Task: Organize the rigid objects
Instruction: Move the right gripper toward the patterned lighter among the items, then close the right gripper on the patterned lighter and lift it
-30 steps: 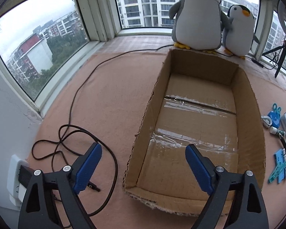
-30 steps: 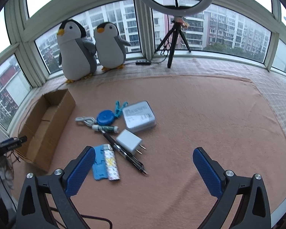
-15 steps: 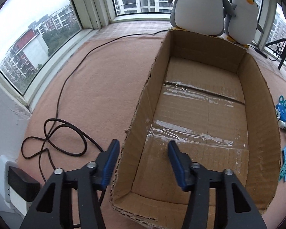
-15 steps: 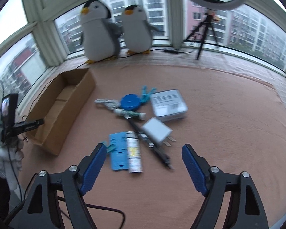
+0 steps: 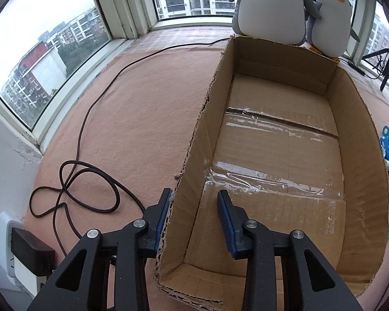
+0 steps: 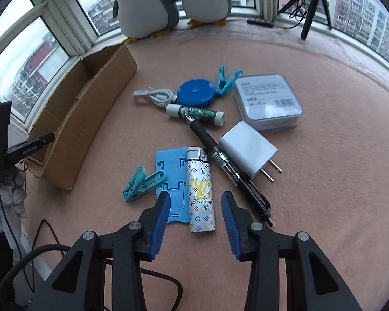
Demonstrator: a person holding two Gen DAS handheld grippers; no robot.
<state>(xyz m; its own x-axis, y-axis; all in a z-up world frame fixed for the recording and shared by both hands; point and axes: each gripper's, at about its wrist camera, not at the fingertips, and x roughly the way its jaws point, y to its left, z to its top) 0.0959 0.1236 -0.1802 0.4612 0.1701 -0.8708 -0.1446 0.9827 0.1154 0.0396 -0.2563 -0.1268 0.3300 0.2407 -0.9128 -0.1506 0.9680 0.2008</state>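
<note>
An open, empty cardboard box lies on the pink mat. My left gripper is shut on its near left wall, one finger outside and one inside. In the right wrist view the box lies at the left. A white patterned lighter rests beside a blue plastic plate. My right gripper hovers over the lighter's near end. Its jaws are closing with the lighter between them, and the pads do not touch it. A black pen and a white charger lie just to the right.
Further back lie a grey case, blue round tape, white cable, tube and teal pegs. Two plush penguins stand behind the box. A dark cord loops at its left, and a tripod stands by the window.
My left gripper's jaws closed from wide apart onto the box's left wall. My right gripper came down towards the lighter and its jaws narrowed around it.
</note>
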